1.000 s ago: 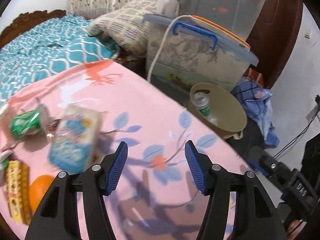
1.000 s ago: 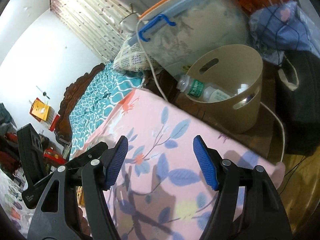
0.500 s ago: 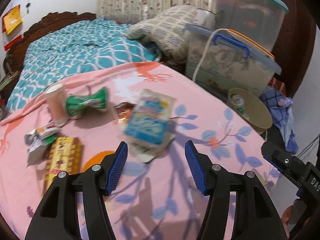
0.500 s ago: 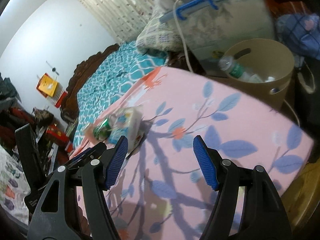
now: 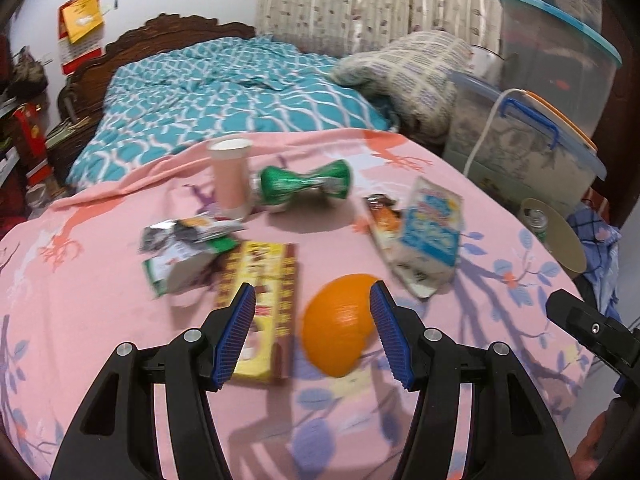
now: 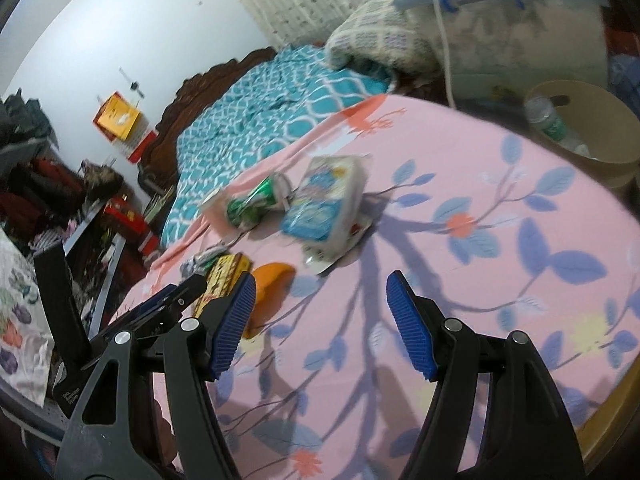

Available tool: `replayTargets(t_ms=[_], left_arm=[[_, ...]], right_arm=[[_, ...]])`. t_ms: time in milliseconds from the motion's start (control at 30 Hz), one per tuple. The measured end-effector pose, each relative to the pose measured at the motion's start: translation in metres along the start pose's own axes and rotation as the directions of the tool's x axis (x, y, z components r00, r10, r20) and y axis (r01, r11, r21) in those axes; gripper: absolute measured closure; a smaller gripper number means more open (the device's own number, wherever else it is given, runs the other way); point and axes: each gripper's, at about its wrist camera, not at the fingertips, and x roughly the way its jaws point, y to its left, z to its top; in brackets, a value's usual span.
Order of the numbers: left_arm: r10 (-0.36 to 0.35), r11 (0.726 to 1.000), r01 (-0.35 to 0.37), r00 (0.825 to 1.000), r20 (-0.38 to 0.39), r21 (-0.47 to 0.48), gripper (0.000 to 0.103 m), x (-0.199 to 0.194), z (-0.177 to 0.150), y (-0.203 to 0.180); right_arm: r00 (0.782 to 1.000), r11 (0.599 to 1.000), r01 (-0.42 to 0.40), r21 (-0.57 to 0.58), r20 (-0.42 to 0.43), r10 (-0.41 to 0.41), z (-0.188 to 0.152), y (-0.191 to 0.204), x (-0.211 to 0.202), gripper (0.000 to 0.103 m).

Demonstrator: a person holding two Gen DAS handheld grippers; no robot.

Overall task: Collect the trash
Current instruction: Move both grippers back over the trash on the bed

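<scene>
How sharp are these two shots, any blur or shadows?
Left wrist view: trash is motion-smeared, the orange included; left gripper stays crisp, casting shadows on the pink sheet. Right wrist view: green can blurred, right gripper sharp, fisheye bends the edges.

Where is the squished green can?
In the left wrist view, the crushed green can lies on the pink cloth, toward its far side in the middle, right beside the pink cup and left of the blue-and-white packet.
</scene>
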Motion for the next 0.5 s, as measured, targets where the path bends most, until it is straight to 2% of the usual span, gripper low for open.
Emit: replayTargets(t_ms=[500], left_arm=[[0.111, 0.989, -0.113, 0.993, -0.030, -0.097, 0.046, 0.001, -0.019, 0.070]], right_arm=[[0.996, 0.997, -0.029, -0.077, -0.086, 0.022, -0.018, 0.046, 0.030, 0.033]])
